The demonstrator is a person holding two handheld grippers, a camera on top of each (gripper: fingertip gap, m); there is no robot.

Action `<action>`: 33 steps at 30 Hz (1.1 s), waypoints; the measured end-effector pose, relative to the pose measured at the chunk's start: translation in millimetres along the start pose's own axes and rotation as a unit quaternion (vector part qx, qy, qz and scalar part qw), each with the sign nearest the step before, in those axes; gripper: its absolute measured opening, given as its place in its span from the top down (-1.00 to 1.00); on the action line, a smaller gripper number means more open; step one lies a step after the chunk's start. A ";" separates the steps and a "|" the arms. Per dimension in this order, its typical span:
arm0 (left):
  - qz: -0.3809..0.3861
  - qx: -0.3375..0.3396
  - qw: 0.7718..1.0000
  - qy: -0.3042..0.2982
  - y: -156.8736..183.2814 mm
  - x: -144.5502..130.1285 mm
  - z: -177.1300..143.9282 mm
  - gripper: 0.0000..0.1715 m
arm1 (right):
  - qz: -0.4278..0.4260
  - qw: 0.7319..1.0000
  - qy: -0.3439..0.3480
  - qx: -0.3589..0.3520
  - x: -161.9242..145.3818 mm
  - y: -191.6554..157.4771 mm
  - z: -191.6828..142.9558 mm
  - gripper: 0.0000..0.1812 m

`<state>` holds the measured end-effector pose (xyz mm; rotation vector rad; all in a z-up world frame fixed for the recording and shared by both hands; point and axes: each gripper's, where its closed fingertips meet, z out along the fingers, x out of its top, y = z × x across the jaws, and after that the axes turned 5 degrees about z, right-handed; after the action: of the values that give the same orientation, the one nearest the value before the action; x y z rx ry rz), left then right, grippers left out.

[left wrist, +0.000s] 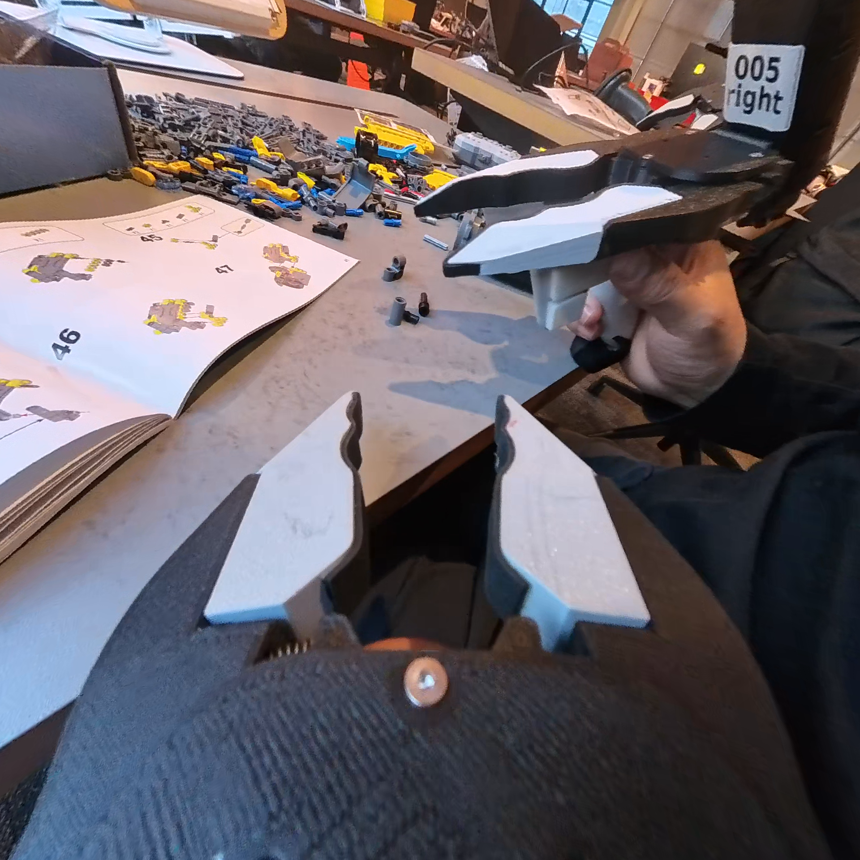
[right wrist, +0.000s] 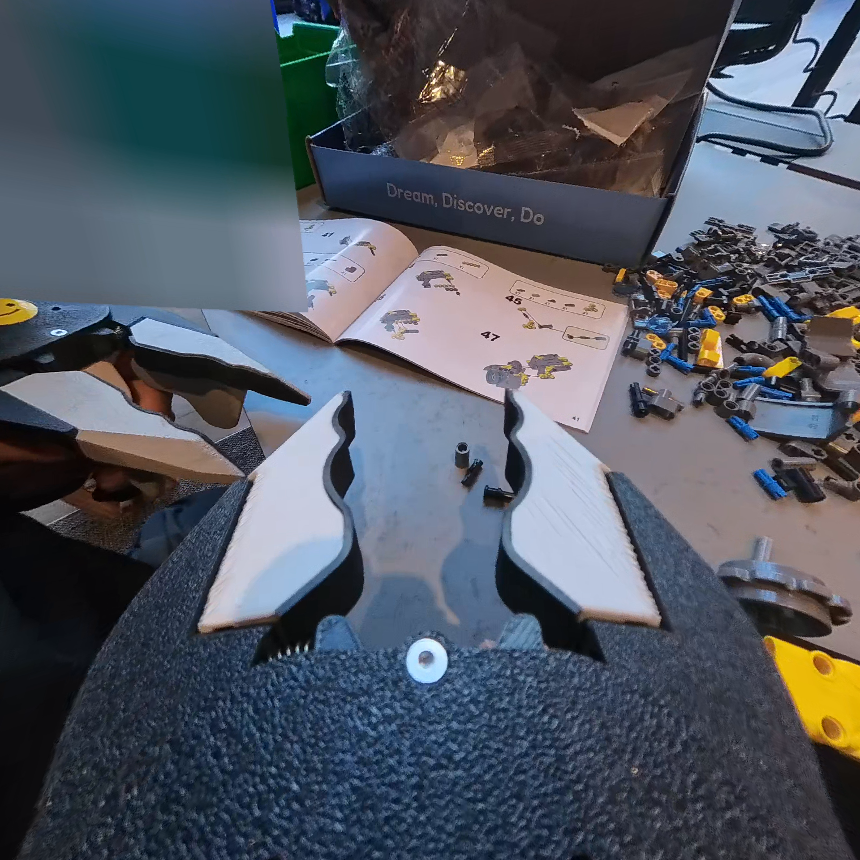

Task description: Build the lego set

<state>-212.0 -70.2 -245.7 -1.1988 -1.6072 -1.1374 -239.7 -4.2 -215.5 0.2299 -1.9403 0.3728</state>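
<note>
**Desk:** What sits at the centre?

**Photographer:** A grey sleeve (right wrist: 462, 453) and two black pins (right wrist: 472, 471), loose on the table (left wrist: 325, 372) just off the near corner of the open booklet (right wrist: 465, 325). The right gripper (right wrist: 428, 395) hovers over them with its claw spread wide and nothing in it. One pin lies partly hidden under its right finger (right wrist: 558, 512); whether they touch cannot be told.

**Desk:** And the other claw?

**Photographer:** The left gripper (left wrist: 427, 398) is also open and empty. It hangs at the table's near edge, on the side of the booklet towards the person, well apart from the pins. A hand (left wrist: 675, 325) grips the right tool's handle.

**Desk:** How would such pieces handle?

**Photographer:** By the look of them they are small, round and smooth. They would likely roll or skid if nudged, so a square, centred pinch would suit them better than a glancing one.

**Desk:** Room around them?

**Photographer:** There is bare table between the booklet and the near edge. Beyond the booklet's far side stands a dark box (right wrist: 465, 209). To its right spreads a heap of bricks (right wrist: 744, 325). A grey wheel piece (right wrist: 782, 595) and a yellow beam (right wrist: 819, 698) lie nearer the right tool. The table edge drops away close behind the pins.
</note>
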 end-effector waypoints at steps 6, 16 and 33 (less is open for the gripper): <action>0.004 -0.005 1.000 -0.007 4.3 -3.5 3.0 0.34 | 0.014 1.000 0.005 0.011 1.7 0.6 -1.2 0.29; 0.003 -0.012 1.000 -0.013 7.4 -7.1 5.4 0.35 | 0.015 1.000 0.013 0.008 3.5 1.5 -2.7 0.31; 0.015 -0.038 0.999 -0.011 20.9 -1.4 21.1 0.37 | 0.026 0.999 0.029 0.023 7.6 0.5 -6.8 0.32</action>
<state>-193.3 -47.3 -248.7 -1.2845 -1.5706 -1.1789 -237.0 -1.1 -206.2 0.1958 -1.8854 0.4540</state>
